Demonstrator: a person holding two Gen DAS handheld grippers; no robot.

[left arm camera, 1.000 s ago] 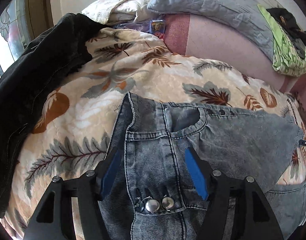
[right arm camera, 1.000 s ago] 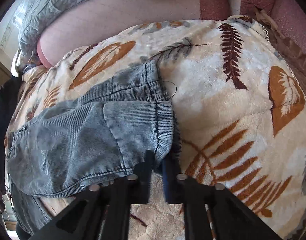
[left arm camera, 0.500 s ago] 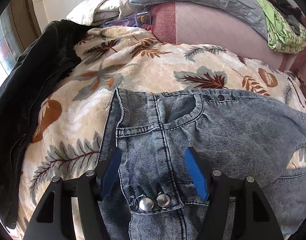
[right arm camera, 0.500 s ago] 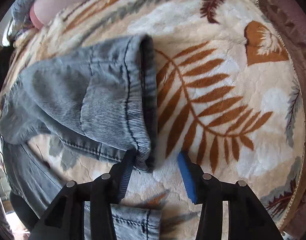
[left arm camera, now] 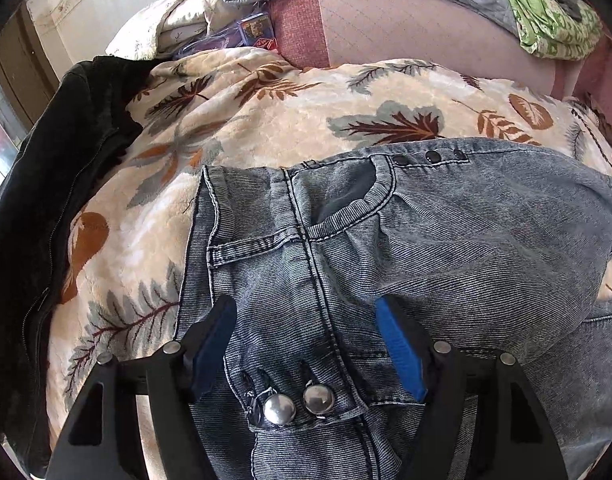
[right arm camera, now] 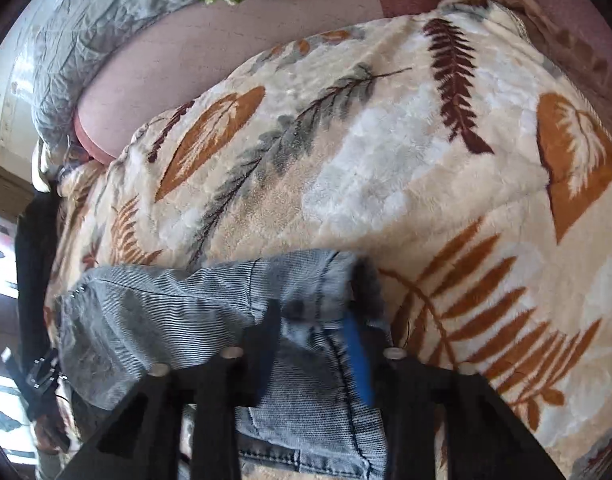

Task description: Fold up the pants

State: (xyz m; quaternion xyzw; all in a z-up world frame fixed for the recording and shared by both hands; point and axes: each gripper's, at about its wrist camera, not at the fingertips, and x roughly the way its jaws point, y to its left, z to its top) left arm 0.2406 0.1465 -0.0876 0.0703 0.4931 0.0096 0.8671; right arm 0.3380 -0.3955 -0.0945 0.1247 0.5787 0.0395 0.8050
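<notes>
While the left claw opened astride the pants waistband, their legs ran toward three o'clock, where the right claw was closing on the hem.

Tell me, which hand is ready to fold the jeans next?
Probably the right. The right gripper already has the leg hem of the jeans between its closing jaws, ready to lift. The left gripper sits over the waistband with its jaws opening, gripping nothing.
</notes>
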